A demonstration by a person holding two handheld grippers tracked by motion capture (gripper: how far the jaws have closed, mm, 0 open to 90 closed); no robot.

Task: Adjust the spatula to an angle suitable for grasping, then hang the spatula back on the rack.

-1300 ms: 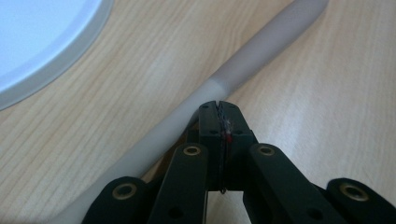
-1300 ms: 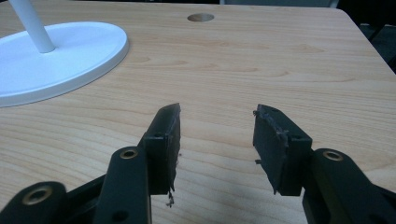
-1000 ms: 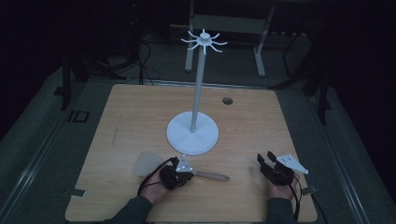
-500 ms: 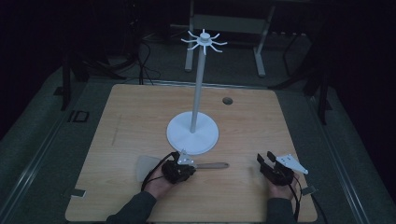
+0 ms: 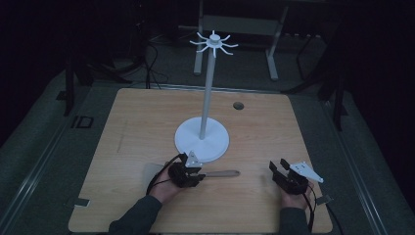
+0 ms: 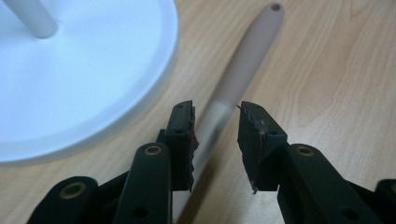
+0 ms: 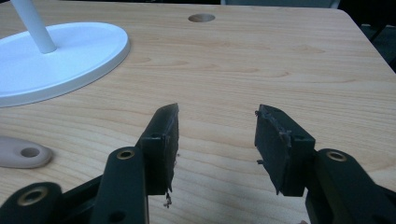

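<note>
A utensil with a beige handle (image 5: 222, 174) lies flat on the wooden table (image 5: 147, 122), in front of the white hook stand's round base (image 5: 202, 139). My left gripper (image 5: 195, 172) sits over the utensil. In the left gripper view the handle (image 6: 243, 60) runs between the jaws of my left gripper (image 6: 215, 122), close to the left pad, with a gap at the right pad. These jaws have just been opening. My right gripper (image 5: 277, 165) rests at the front right; its jaws (image 7: 217, 135) have also just been opening and nothing is between them.
The stand's thin pole rises to a ring of hooks (image 5: 214, 43). A round hole (image 5: 238, 105) is in the table behind the base. The handle's holed end (image 7: 21, 153) lies left of the right gripper. The table's front edge is just behind both hands.
The left jaws have spread off the utensil's handle, and the utensil now lies level on the table. The left hand shifted slightly. The right jaws stand a little wider.
</note>
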